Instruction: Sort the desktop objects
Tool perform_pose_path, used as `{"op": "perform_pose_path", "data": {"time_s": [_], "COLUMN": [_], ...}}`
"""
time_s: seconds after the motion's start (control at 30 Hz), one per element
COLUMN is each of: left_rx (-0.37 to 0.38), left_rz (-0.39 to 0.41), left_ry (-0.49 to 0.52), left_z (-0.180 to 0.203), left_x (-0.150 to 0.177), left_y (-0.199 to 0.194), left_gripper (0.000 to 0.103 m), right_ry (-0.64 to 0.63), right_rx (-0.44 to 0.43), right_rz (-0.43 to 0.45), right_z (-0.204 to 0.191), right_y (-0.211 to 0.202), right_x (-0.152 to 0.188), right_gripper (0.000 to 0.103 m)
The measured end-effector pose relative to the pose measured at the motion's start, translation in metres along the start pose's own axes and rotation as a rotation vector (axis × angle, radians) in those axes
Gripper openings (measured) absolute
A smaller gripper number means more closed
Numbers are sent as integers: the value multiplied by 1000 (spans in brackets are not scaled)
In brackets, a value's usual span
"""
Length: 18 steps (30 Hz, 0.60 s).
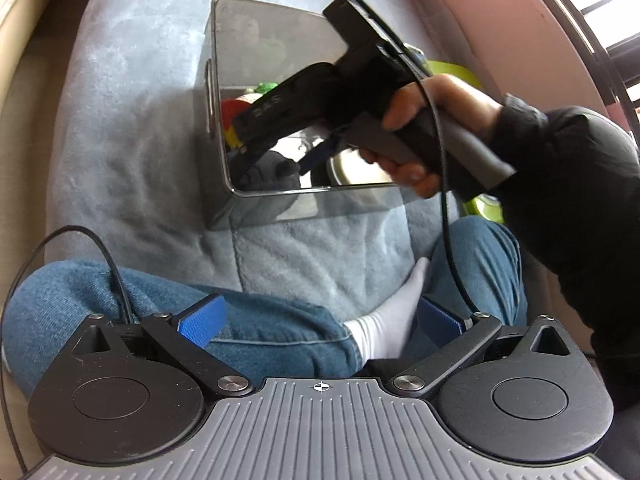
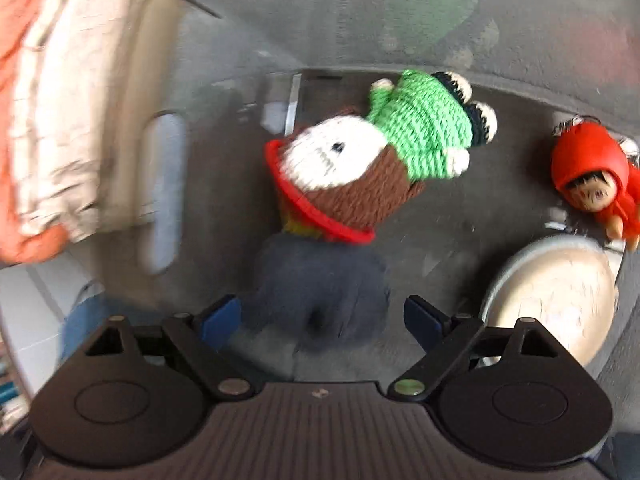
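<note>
Reaching down into a smoky translucent bin (image 1: 280, 40), the right hand-held gripper (image 2: 322, 320) has its blue pads spread wide and empty, above a dark cloth (image 2: 320, 280). Beyond lie a crocheted brown bear (image 2: 340, 184), a knitted green frog (image 2: 428, 128), a red-hooded doll (image 2: 592, 176) and a round metal lid (image 2: 556, 284). The left hand-held gripper (image 1: 320, 320) hangs open over denim-clad legs (image 1: 260, 328).

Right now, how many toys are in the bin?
3 visible: green knit frog lying on the brown bear mid-bin, red-hooded doll at the right wall. More may be hidden under the dark cloth.
</note>
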State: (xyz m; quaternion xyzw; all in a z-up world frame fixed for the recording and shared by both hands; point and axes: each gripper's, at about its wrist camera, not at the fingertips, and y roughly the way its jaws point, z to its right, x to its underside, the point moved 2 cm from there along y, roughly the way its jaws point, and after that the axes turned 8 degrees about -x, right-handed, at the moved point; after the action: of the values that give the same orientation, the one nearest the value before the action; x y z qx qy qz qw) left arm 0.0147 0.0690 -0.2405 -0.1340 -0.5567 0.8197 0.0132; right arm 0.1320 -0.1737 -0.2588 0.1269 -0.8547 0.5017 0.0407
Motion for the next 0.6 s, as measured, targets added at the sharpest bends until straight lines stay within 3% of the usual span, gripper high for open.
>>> {"op": "perform_pose_path", "data": {"time_s": [0.1, 0.2, 0.23, 0.33, 0.43, 0.5, 0.53, 0.6], "left_rx": [-5, -1, 2, 10, 12, 14, 12, 4], "left_rz": [2, -5, -8, -13, -13, -11, -12, -16], "left_ry": [35, 3, -8, -3, 8, 8, 5, -9], "left_z": [0, -6, -7, -7, -5, -5, -6, -10], "left_x": [4, 2, 0, -1, -2, -2, -1, 1], "left_y": [-4, 1, 3, 6, 6, 6, 6, 7], "left_gripper": [103, 103, 103, 103, 103, 103, 103, 103], "right_ry": [17, 28, 38, -34, -167, -279, -263, -38], "right_rx": [-6, 7, -15, -21, 135, 280, 293, 168], "right_rz": [-46, -88, -93, 40, 224, 253, 236, 234], "right_z": [-1, 0, 1, -7, -26, -42, -43, -28], "right_y": [-2, -16, -23, -61, -91, -88, -81, -70], "right_x": [2, 4, 4, 6, 6, 4, -2, -9], "right_gripper": [78, 71, 75, 83, 83, 82, 77, 70]}}
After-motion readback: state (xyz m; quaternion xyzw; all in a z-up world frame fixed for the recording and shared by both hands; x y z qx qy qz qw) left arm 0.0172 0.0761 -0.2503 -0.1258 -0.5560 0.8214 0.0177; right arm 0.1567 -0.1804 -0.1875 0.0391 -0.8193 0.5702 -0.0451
